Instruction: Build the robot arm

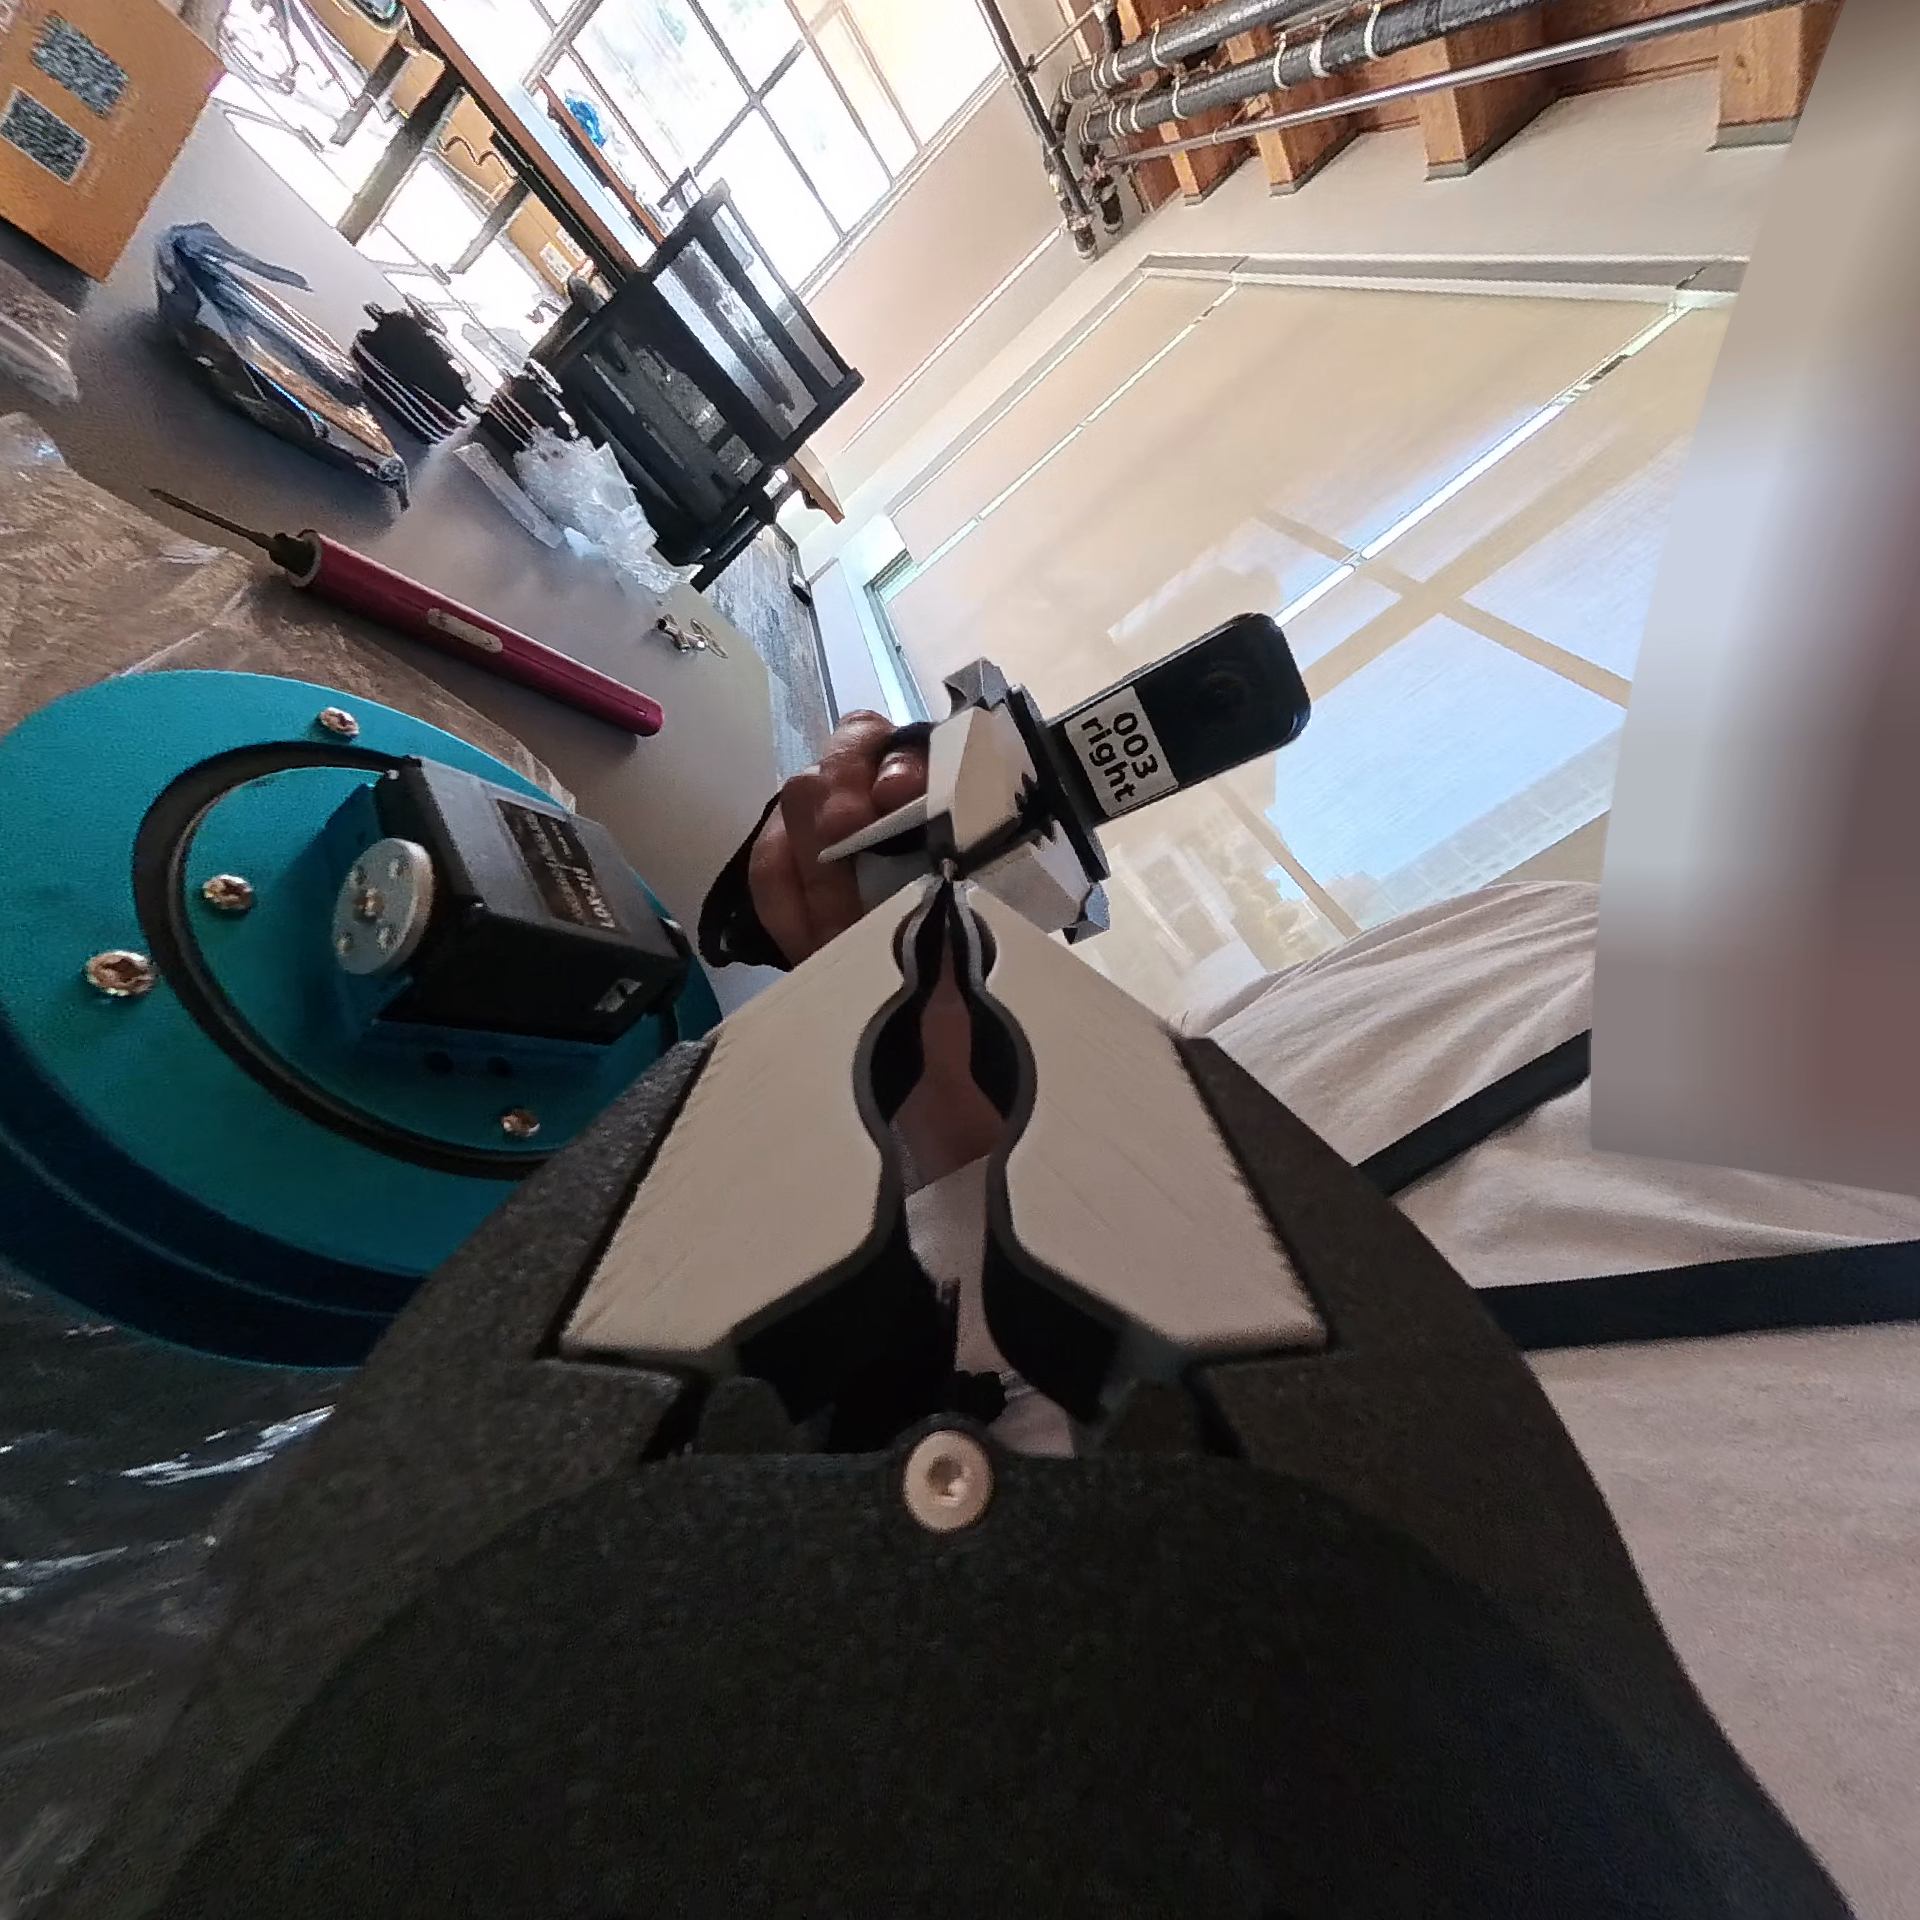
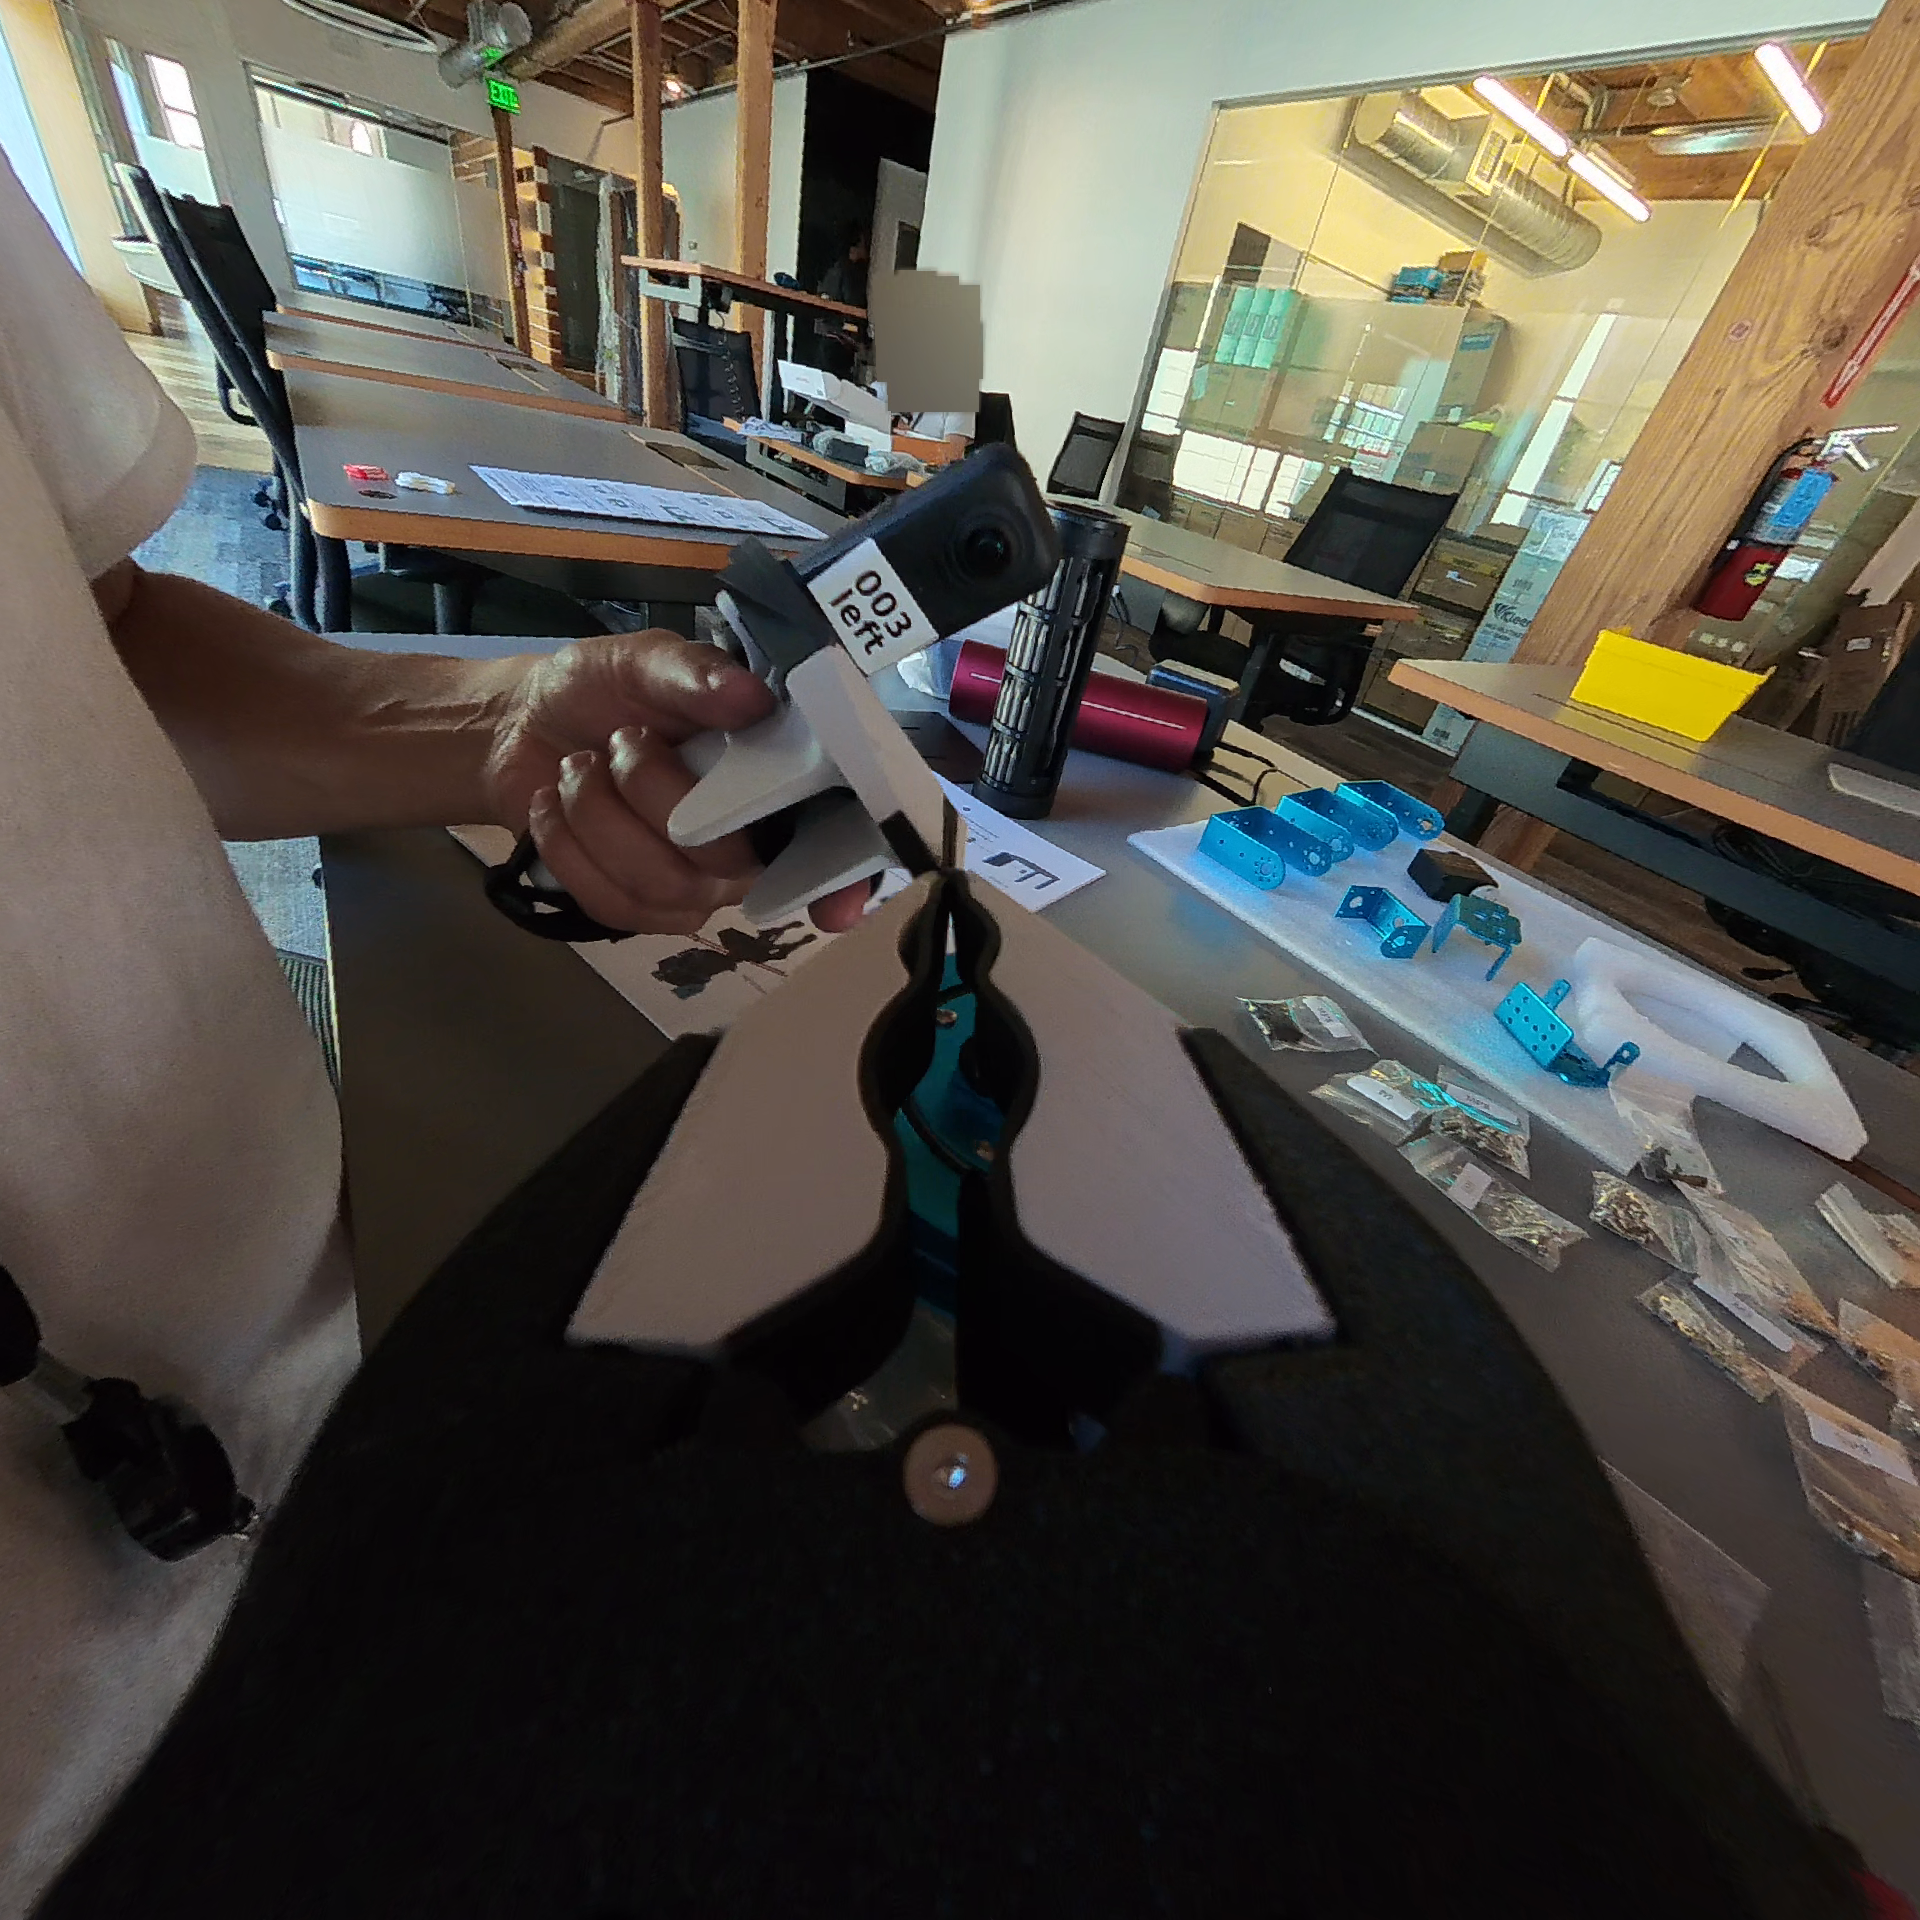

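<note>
While held tip to tip above desk (image 2: 499, 997) | left gripper (image 1: 948, 902) pressed together, empty | right gripper (image 2: 948, 883) likewise — nothing pinched | teal round base (image 1: 156, 1039) with motor (image 1: 520, 894) just beside left | risk: tips knocking — too close

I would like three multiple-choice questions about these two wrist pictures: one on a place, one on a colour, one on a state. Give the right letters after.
1. Where does the black servo sit?
A. on the teal round base
B. on the white foam tray
C. in a bag

2. What colour is the screwdriver handle?
A. yellow
B. magenta
C. green

3. How do the fingers of the left gripper stand?
A. wide open
B. closed on a bracket
C. closed, tips together, holding nothing

Answers: 1 A, the servo stands in the base's middle; 2 B, it lies beside the base; 3 C, fingertips meet.
</note>
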`<state>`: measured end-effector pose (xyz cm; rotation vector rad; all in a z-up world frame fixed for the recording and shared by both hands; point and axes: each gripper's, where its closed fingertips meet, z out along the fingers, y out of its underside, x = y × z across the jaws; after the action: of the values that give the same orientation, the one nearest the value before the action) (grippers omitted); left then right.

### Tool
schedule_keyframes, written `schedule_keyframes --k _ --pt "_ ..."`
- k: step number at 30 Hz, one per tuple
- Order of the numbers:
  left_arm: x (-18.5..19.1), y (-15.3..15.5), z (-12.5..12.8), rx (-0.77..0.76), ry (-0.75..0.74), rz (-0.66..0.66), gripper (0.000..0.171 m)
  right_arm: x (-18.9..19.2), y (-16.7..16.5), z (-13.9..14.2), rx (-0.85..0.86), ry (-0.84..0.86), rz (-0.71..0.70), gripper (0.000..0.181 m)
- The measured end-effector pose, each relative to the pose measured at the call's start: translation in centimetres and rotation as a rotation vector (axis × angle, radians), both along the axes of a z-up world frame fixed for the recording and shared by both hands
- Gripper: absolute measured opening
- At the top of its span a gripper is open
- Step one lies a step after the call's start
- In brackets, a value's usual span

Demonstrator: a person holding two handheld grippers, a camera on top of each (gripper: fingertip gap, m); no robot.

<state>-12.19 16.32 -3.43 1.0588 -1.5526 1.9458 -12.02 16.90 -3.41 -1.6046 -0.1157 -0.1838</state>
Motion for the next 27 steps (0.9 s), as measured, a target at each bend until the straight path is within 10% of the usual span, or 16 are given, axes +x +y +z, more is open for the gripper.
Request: schedule_keyframes --k 1,27 --pt "-0.1 0.0 0.0 -0.004 -0.003 -0.005 0.0 -0.2 0.0 0.0 0.002 0.002 0.012 0.0" --pt "-1.2 0.6 1.3 -0.006 -0.275 0.018 0.0 -1.4 0.7 1.4 -0.018 0.084 0.2 0.0"
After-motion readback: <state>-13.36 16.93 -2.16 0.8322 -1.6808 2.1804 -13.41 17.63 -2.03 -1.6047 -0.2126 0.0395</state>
